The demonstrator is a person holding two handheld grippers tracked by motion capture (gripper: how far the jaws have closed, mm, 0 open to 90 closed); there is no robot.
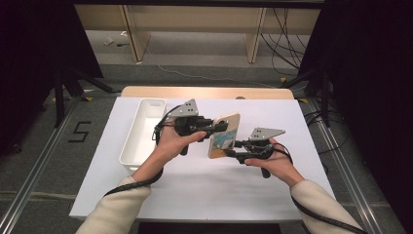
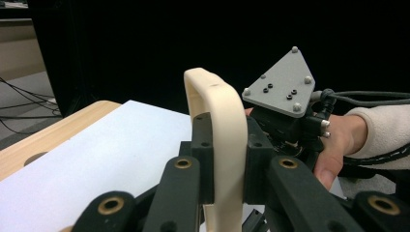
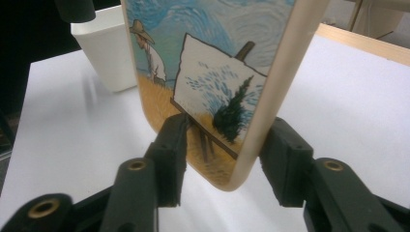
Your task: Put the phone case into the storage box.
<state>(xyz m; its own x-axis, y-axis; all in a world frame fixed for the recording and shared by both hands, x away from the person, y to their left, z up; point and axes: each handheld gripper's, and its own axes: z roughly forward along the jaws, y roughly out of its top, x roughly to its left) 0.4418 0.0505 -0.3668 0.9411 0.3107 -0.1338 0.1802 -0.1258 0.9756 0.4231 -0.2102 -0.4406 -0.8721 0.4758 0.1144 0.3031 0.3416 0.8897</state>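
Observation:
A cream-edged phone case (image 1: 224,135) with a painted scene of a painter and an easel is held upright above the white table (image 1: 195,190). My left gripper (image 1: 220,127) is shut on its upper part; in the left gripper view the case's cream rim (image 2: 220,135) is pinched between the pads of the left gripper (image 2: 229,145). My right gripper (image 1: 234,149) is at the lower end of the case. In the right gripper view the printed face (image 3: 212,72) stands between the jaws of the right gripper (image 3: 225,145), which straddle it with a narrow gap on the right side.
A long white tray (image 1: 127,141) lies on the table's left part, also seen as a white wall (image 3: 104,58) behind the case. The other hand's gripper with its grey plate (image 2: 280,89) is close behind the case. A wooden table edge (image 1: 204,91) runs along the far side.

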